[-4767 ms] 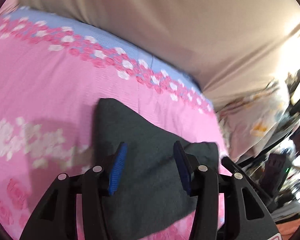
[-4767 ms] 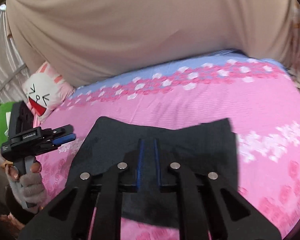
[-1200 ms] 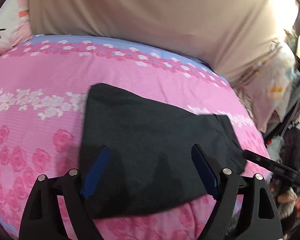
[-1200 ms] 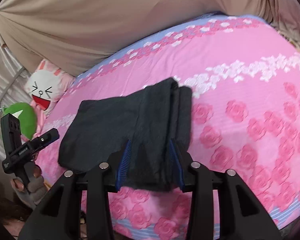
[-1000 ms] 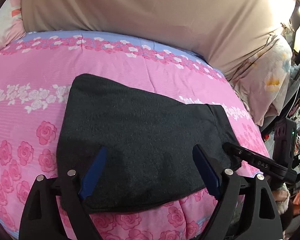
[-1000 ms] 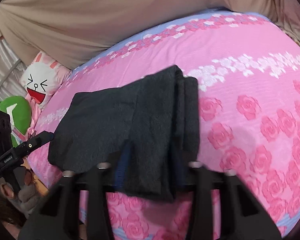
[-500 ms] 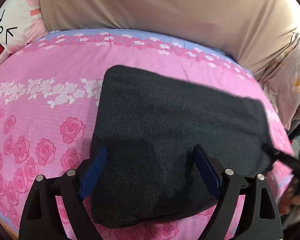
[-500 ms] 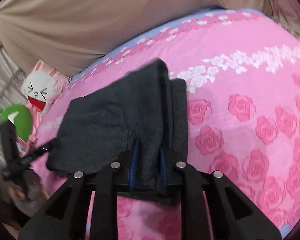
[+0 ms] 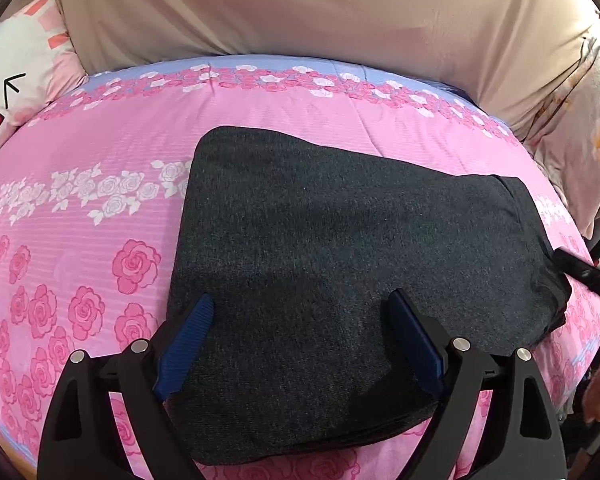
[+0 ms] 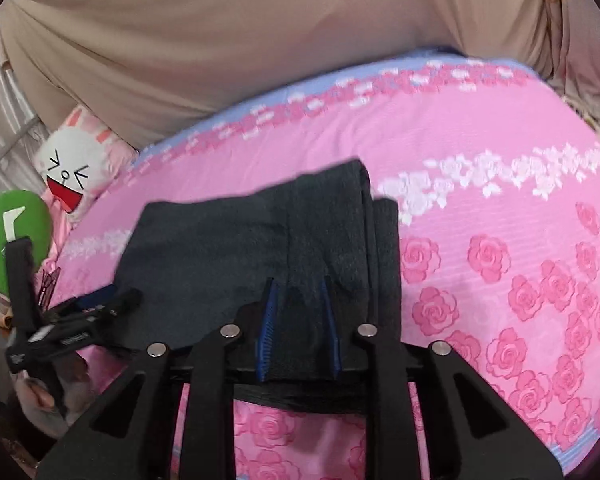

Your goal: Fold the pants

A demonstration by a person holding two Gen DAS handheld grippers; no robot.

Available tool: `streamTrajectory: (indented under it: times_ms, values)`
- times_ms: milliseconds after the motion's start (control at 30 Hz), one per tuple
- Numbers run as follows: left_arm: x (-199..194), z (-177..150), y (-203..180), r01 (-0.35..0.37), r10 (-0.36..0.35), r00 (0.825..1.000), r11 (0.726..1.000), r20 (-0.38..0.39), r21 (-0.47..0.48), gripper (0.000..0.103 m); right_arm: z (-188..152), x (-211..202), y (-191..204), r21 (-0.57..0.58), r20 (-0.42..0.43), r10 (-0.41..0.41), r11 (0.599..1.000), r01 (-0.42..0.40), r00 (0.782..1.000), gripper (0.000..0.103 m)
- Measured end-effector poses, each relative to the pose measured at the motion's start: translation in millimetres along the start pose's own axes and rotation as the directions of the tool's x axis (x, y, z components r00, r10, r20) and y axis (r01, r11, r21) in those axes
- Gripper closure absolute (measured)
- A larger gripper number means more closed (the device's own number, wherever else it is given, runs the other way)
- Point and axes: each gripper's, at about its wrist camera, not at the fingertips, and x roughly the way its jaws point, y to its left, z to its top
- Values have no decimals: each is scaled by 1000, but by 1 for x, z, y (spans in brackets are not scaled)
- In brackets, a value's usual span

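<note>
Between the spread left tongs [image 9: 300, 332], dark grey knit pants [image 9: 340, 260] lie nearly folded (layered stack); right tongs [image 10: 299, 312] pinch their near edge.

Right wrist view is motion-blurred, worst on the bedspread [image 10: 480, 128] flower border at the far edge. Near hem of the pants [image 10: 300, 240] hidden behind the right claw [image 10: 300, 320] frame; contact between pads and cloth unclear. Bunny pillow [image 9: 16, 80] cut by left edge. Right claw [image 9: 588, 276] only partly visible at frame edge, blurred.
</note>
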Motion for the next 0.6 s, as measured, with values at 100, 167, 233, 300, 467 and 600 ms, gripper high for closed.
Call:
streamTrajectory:
  times_ms: [100,167,233,300,467,600]
  values:
    - [0,1,1,2,-2,1000,1000,-2,-7,16,0,-8,1,3,1,-17,1000,17,1000,71]
    - [0,0,1,0,0,1000,1000,-2,-4,16,-6,-4,2,13,-9,-5,1000,5,1000,71]
    - [1,0,0,-6,6,1000,1000,-5,4,16,-12,1,0,9,-13,0,1000,0,1000,71]
    - [2,0,-1,-11,11,1000,1000,-8,11,16,-16,7,-1,11,-23,-6,1000,6,1000,71]
    - [3,1,-2,-16,16,1000,1000,-11,16,16,-22,19,-7,23,-40,-14,1000,15,999,72]
    - [1,2,0,-12,12,1000,1000,-17,12,16,-19,9,-9,51,-15,0,999,1,1000,69]
